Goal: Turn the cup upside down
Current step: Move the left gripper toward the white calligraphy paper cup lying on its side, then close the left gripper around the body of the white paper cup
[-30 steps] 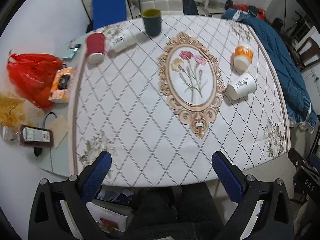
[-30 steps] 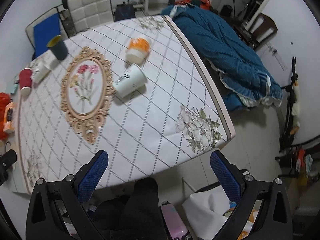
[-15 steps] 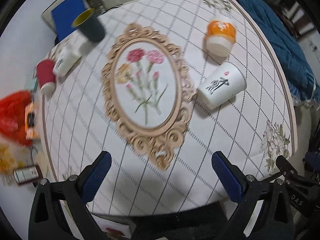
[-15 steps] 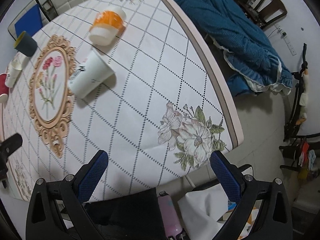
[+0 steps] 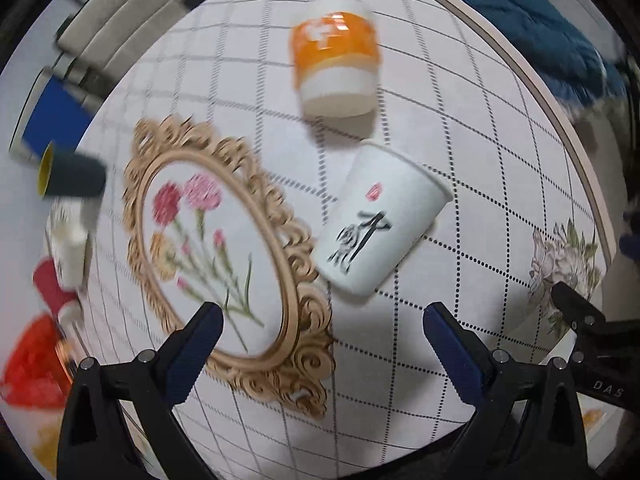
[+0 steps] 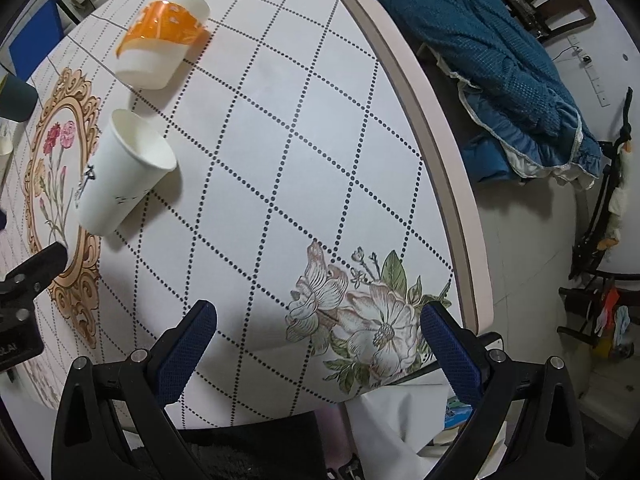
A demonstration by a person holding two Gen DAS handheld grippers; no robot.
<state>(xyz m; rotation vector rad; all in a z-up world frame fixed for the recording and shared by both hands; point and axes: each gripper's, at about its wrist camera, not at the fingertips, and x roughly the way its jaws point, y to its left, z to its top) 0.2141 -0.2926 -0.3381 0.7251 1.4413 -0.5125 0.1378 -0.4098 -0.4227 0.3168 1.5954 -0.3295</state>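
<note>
A white paper cup with black writing (image 5: 378, 224) lies on its side on the table, mouth toward the far right; it also shows in the right wrist view (image 6: 120, 178). An orange and white cup (image 5: 335, 65) lies on its side just beyond it, also seen in the right wrist view (image 6: 160, 54). My left gripper (image 5: 320, 322) is open and empty, just short of the white cup. My right gripper (image 6: 318, 324) is open and empty over the table's near right corner, right of both cups.
A patterned tablecloth (image 6: 280, 160) covers the table. At the far left stand a dark cup (image 5: 72, 176), a white cup (image 5: 70, 244), a red cup (image 5: 50, 284) and a red bag (image 5: 32, 364). A blue blanket (image 6: 480, 60) lies right of the table.
Both grippers have moved forward over the table toward the white cup. The cups appear larger and closer. Both grippers stay open.
</note>
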